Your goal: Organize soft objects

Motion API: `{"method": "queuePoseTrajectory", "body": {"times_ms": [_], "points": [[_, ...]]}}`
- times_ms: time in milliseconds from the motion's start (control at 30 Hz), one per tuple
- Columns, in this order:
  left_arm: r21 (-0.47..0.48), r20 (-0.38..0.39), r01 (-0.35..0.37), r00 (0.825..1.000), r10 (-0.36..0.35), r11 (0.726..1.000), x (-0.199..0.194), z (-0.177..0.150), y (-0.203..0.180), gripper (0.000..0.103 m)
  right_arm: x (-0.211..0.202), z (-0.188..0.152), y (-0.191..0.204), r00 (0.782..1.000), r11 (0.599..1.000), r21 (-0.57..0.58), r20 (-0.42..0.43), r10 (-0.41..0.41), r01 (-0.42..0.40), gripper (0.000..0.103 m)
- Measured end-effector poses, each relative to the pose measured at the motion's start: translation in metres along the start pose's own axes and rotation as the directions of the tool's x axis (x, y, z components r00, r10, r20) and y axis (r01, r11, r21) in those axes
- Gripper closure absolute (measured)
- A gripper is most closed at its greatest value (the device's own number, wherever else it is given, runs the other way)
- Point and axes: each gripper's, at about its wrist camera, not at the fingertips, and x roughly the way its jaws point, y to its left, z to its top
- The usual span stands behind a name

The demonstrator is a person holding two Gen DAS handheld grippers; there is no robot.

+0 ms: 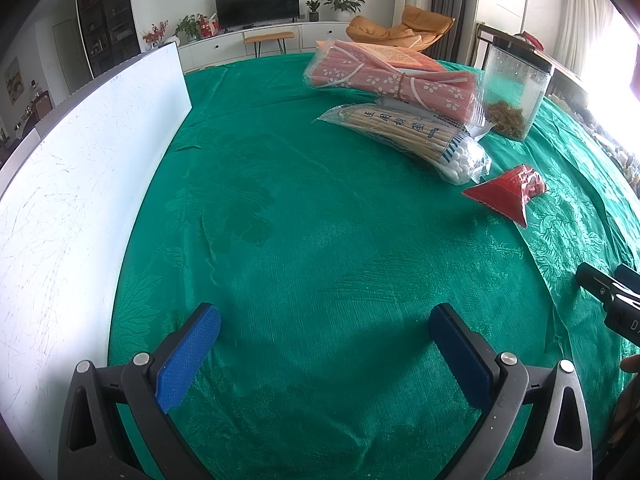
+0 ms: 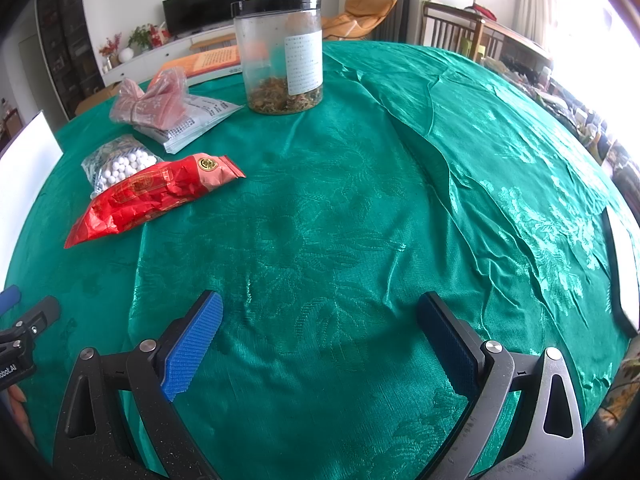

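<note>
Soft packets lie on the green tablecloth [image 1: 320,220]. A red foil bag [image 1: 506,190] [image 2: 148,196] lies nearest. Behind it is a clear bag of cotton swabs [image 1: 424,140] [image 2: 120,164], then a pink flowered bundle [image 1: 392,76] [image 2: 152,100] resting on a white printed pouch [image 2: 196,124]. My left gripper [image 1: 324,316] is open and empty, low over bare cloth, well short of the packets. My right gripper [image 2: 320,304] is open and empty over bare cloth, right of the red bag.
A clear plastic jar [image 2: 280,52] [image 1: 516,88] with a black lid holds dried bits at the back. A white board [image 1: 80,184] stands along the left side. An orange booklet [image 2: 204,62] lies behind the bundle. A tablet-like slab [image 2: 624,272] lies at the right edge.
</note>
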Motion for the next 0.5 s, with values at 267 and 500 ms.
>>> {"method": "queuePoseTrajectory", "body": {"times_ms": [267,500], "points": [[0.0,0.0,0.0,1.0,0.0,1.0,0.0,-0.0001,0.0,0.0,-0.0003,-0.0001,0.0001,1.0,1.0,0.0,0.0,0.0,0.0,0.004],[0.0,0.0,0.0,1.0,0.0,1.0,0.0001,-0.0001,0.0,0.0,-0.0003,-0.0006,-0.0003,1.0,1.0,0.0,0.0,-0.001,0.001,0.004]]}}
